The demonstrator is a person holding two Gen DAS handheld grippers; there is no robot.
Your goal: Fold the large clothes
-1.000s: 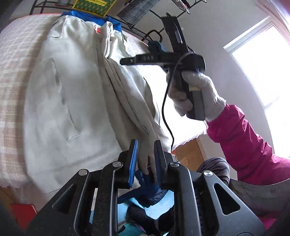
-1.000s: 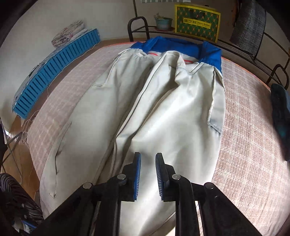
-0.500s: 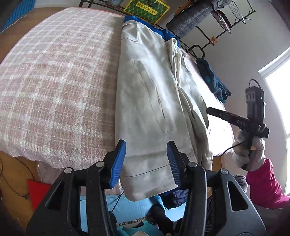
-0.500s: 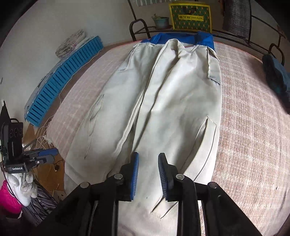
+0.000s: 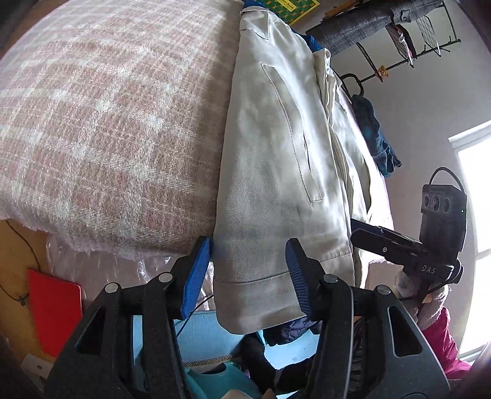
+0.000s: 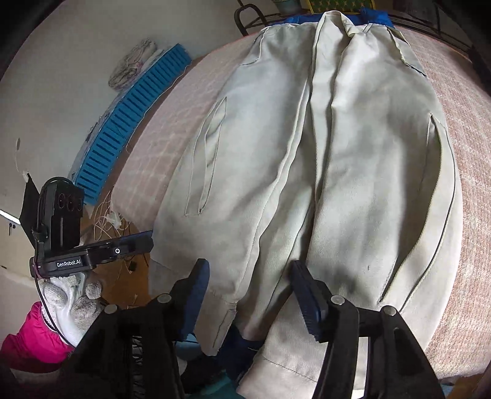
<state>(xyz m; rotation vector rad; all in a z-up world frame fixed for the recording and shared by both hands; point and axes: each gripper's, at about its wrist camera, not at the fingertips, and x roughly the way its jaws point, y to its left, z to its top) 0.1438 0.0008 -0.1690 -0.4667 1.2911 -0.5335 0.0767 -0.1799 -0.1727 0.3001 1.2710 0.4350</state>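
Your left gripper (image 5: 248,276) and right gripper (image 6: 250,290), jaws just spread and grasping nothing, frame the hem of the pale grey cotton jacket (image 6: 337,153) draped over the pink plaid bed (image 5: 107,122) edge at lower frame; clamp one layer only and the fold likely skews.

Readable markings. In the right wrist view, "GenRobot.AI" stands in white letters on the black side of the left hand-held gripper (image 6: 144,242), below its camera block. In the left wrist view, "DAS" stands in pale letters on the black body of the right hand-held gripper (image 5: 365,231). The print on the yellow-and-green sign (image 5: 299,7) at the top edge is too small to read.
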